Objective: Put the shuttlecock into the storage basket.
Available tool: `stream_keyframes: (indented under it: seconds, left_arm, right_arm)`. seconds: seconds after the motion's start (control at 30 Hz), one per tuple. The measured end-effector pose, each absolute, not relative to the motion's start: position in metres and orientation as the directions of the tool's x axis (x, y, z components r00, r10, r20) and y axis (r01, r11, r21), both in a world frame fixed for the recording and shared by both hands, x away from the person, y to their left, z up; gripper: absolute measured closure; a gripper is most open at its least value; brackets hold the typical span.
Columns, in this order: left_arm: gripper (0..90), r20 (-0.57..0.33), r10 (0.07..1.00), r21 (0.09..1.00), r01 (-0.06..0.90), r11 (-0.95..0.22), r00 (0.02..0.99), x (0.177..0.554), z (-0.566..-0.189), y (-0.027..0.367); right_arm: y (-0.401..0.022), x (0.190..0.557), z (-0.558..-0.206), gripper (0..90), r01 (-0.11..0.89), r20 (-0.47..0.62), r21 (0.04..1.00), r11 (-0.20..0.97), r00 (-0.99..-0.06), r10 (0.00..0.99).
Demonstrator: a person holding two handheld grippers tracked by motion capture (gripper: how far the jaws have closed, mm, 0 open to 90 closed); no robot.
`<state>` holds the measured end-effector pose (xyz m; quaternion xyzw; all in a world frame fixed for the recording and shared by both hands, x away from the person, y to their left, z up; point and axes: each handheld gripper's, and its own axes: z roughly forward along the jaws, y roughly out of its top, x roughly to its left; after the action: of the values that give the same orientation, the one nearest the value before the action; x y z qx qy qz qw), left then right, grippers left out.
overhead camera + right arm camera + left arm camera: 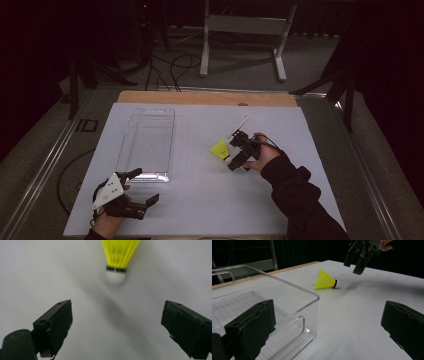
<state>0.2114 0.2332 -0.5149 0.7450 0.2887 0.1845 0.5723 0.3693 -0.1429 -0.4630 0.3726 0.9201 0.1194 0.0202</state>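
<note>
So the yellow shuttlecock (219, 148) was lying on its side on the white counter (200, 200), a bit right of the middle, cork end toward the person's right side and skirt fanning away toward the clear plastic bin (146, 142). The right hand-held gripper (233, 156) hung just beside and above it with its jaws spread wide, and in the right gripper view the cork (115, 277) sat roughly centred ahead of the gap, so it looked lined up to come in over the cork rather than the flimsy skirt, which makes sense since the cork is the solid bit to pinch. Nothing was touching the shuttlecock yet. The left hand-held gripper (142, 187) was parked near the front edge of the bin, also spread and holding nothing, probably just keeping out of the way. My guess is the bin sat empty because the shuttlecock was meant to go in there.
</note>
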Motion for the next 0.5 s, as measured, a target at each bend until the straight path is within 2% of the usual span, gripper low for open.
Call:
stream_keyframes:
  seconds: [0.27, 0.5]
  left_arm:
    - [0.3, -0.054, 0.639, 0.959, 0.218, -0.181, 0.767, 0.212, -0.515, 0.233]
    - [0.3, -0.054, 0.638, 0.959, 0.218, -0.180, 0.768, 0.211, -0.515, 0.233]
  right_arm:
    - [-0.130, 0.382, -0.461, 13.4, 0.629, 0.015, 0.275, 0.727, -0.759, 0.651]
    - [-0.122, 0.388, -0.464, 16.4, 0.652, 0.004, 0.286, 0.703, -0.734, 0.679]
